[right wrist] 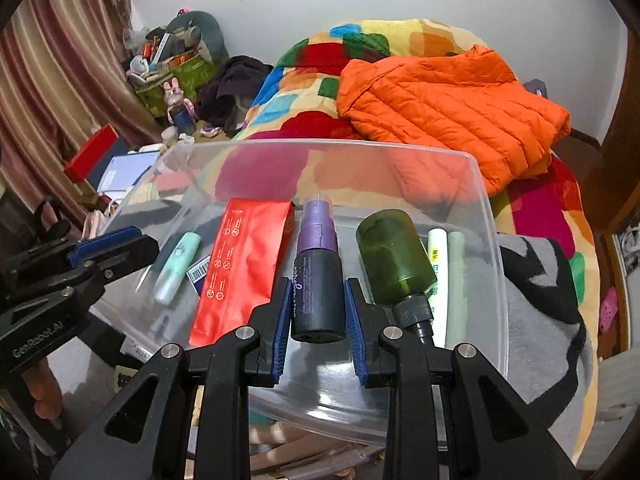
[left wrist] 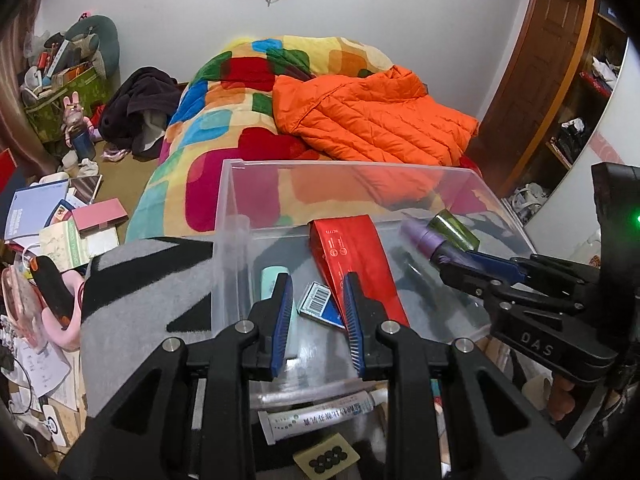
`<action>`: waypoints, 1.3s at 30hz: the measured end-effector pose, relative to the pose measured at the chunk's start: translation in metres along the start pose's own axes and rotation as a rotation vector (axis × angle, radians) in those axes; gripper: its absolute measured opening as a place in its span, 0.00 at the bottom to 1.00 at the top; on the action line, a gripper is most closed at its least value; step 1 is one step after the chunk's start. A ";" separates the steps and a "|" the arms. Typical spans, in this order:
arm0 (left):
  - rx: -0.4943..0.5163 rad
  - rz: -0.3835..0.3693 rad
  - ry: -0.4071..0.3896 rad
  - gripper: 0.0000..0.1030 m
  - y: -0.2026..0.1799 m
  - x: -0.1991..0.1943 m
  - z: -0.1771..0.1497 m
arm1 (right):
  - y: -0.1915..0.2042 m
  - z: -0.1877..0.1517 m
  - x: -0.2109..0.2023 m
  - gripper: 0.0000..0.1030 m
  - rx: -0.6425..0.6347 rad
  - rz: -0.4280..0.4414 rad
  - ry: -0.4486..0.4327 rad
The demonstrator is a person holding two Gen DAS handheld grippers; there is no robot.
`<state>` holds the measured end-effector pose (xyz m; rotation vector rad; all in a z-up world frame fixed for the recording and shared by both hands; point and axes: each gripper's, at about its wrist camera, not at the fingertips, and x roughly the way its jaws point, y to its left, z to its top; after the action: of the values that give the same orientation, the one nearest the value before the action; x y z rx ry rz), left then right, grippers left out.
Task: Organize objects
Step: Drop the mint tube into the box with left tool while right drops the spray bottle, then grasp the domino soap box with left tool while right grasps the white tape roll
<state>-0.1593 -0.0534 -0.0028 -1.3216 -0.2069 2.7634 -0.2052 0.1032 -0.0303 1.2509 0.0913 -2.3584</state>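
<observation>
**A:** Grip first: your right gripper [right wrist: 317, 312] has the purple spray bottle [right wrist: 318, 276] between its blue pads [right wrist: 283, 328]. From the wrist view the pads stand just beside the dark lower body on both sides, and the other view shows the bottle carried at the fingertips, so I judge it clenched on the bottle.

**B:** And my left?

**A:** Your left gripper [left wrist: 318, 316] is released, jaws apart with nothing between them, hanging over the near part of the clear bin [left wrist: 232, 208]. Below it lie a mint tube [left wrist: 271, 280], a barcoded box [left wrist: 318, 300] and the red pouch [left wrist: 356, 264].

**B:** Where does the bottle sit now?

**A:** Over the bin's middle, cap pointing away from you, between the red pouch and the green bottle [right wrist: 394, 256]. Two pale tubes [right wrist: 438, 276] lie just beyond the green one. I cannot tell whether the bottle already touches the bin floor.

**B:** What should I watch?

**A:** Three things, as I judge it. The bottle is round and smooth, so if you let go with it tilted it may roll into the green bottle. The bin appears to rest on a grey blanket [left wrist: 148, 280] at the bed's edge, so pressing on its floor could tip it. Your two grippers are near each other, so a wide swing could knock them together.
</observation>
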 end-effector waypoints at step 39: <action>0.024 0.109 0.015 0.72 -0.015 -0.053 -0.111 | -0.015 -0.112 -0.112 0.58 0.029 -0.033 -0.100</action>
<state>-0.0395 -0.0350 -0.0284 -1.3880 -0.1036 2.8342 -0.0726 0.1884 -0.0089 1.1501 0.0459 -2.4546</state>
